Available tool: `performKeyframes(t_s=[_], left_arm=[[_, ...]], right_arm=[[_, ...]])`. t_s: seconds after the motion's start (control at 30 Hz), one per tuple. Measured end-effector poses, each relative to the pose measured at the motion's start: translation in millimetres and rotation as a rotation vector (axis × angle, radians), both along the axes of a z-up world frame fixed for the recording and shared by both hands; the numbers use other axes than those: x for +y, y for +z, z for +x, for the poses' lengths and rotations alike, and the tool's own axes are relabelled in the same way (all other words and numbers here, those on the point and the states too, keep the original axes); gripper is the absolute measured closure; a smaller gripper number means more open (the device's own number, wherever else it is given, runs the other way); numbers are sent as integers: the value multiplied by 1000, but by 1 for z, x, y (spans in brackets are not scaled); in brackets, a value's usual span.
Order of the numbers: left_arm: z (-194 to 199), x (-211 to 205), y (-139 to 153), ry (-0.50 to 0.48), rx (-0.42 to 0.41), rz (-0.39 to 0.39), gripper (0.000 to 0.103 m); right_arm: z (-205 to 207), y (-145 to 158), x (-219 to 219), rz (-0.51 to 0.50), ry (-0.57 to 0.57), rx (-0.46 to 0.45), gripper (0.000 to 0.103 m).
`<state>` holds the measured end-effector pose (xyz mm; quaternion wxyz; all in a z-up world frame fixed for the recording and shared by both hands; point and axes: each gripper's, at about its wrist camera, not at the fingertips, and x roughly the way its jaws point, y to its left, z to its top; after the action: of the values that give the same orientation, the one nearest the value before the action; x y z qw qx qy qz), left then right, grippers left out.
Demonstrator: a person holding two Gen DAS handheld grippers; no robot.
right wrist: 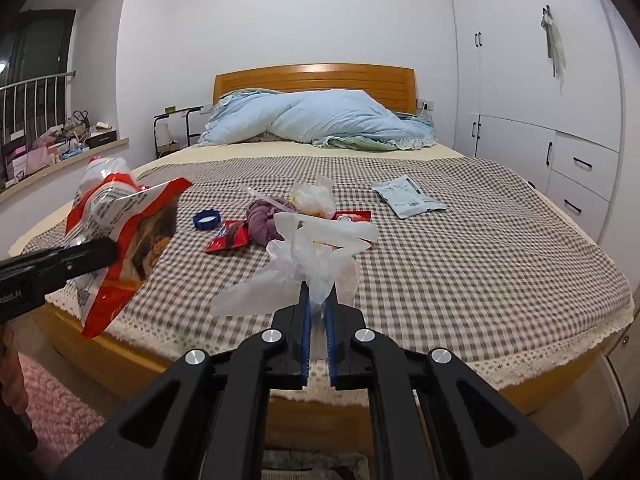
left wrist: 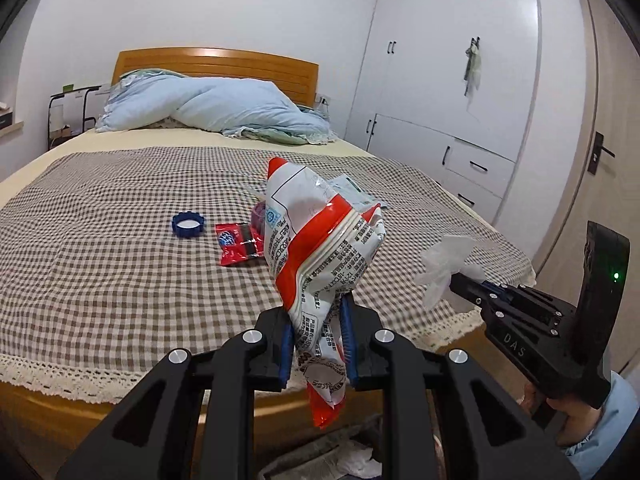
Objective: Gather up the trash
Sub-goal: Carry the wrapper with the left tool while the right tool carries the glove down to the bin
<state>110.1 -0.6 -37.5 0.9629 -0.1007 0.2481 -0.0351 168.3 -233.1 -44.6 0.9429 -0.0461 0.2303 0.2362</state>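
My left gripper (left wrist: 316, 320) is shut on a crumpled red and white snack bag (left wrist: 320, 240), held up over the foot edge of the bed. The same bag (right wrist: 120, 220) hangs at the left of the right wrist view. My right gripper (right wrist: 318, 300) is shut on a crumpled clear plastic film (right wrist: 304, 256), which also shows as a wad of clear plastic film (left wrist: 444, 268) at the right. On the checked cover (right wrist: 480, 260) lie a blue cap (right wrist: 207, 220), a small red wrapper (right wrist: 228, 240), a purple cloth (right wrist: 264, 220), a clear plastic wad (right wrist: 312, 196), a red packet (right wrist: 352, 216) and a grey pouch (right wrist: 408, 198).
A blue duvet (right wrist: 320, 120) is heaped by the wooden headboard (right wrist: 316, 76). White wardrobes (right wrist: 540, 120) line the right wall, with a door (left wrist: 600, 160) beyond. A cluttered window sill (right wrist: 60, 148) is at the left. A pink rug (right wrist: 52, 400) covers the floor; crumpled white paper (left wrist: 352, 460) lies below.
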Motion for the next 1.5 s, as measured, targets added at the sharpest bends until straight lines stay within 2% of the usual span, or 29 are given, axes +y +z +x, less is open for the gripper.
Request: performKeyframes(t_s=[0.33,0.73,1.5], left_arm=[[-19,-17,0,-28,0,20,85],[-31,-25,-16,-56,52,40,85],[-48,-56,-71,-145,192,75,85]], right_arm=[[-19,-9,-14,-12,4,29,96],[-34,-22,-22,-27,14,75,96],[-56,-59,-34,-67,21,177,96]])
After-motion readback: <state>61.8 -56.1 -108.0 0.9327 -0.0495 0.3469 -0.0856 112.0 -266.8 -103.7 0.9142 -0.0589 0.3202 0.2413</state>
